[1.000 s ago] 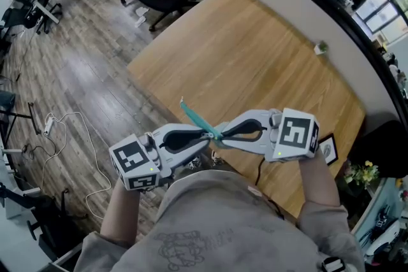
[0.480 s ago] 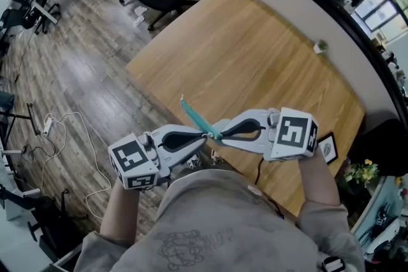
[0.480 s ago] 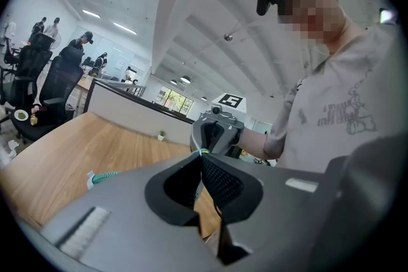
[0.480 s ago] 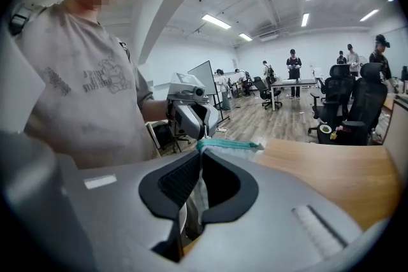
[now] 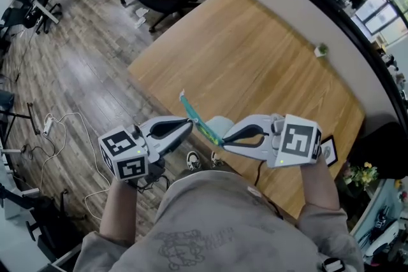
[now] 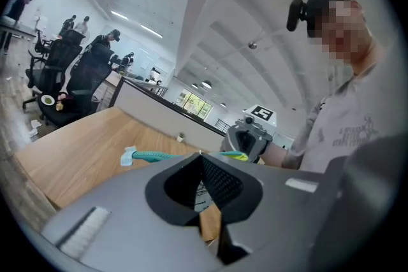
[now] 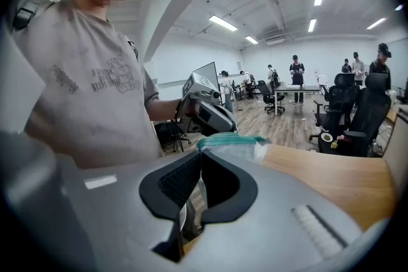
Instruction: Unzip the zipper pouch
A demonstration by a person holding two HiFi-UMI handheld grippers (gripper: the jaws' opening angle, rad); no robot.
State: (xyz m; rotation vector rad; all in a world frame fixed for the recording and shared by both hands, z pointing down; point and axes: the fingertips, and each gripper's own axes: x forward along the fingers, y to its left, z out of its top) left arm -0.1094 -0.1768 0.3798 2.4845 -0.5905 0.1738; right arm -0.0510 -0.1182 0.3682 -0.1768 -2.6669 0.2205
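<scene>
Having just closed on the teal top of the zipper pouch point(image 5: 207, 131), held in the air over the table's point(image 5: 255, 54) near edge, the left gripper point(image 5: 189, 125) has drawn away from the right gripper point(image 5: 224, 137), which is closed on the pouch's other end, so the unzipping seems begun.

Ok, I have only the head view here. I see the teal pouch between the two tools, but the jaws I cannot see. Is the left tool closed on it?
Observer: Yes. The left gripper view shows the left tool with jaws that have just closed together, pinching the zipper pouch at its teal zipper line.
Operator: And which part does the right tool hold?
Observer: In the right gripper view the right tool has just closed fully on the pouch's clear wall. The teal band stands just past its tips.
</scene>
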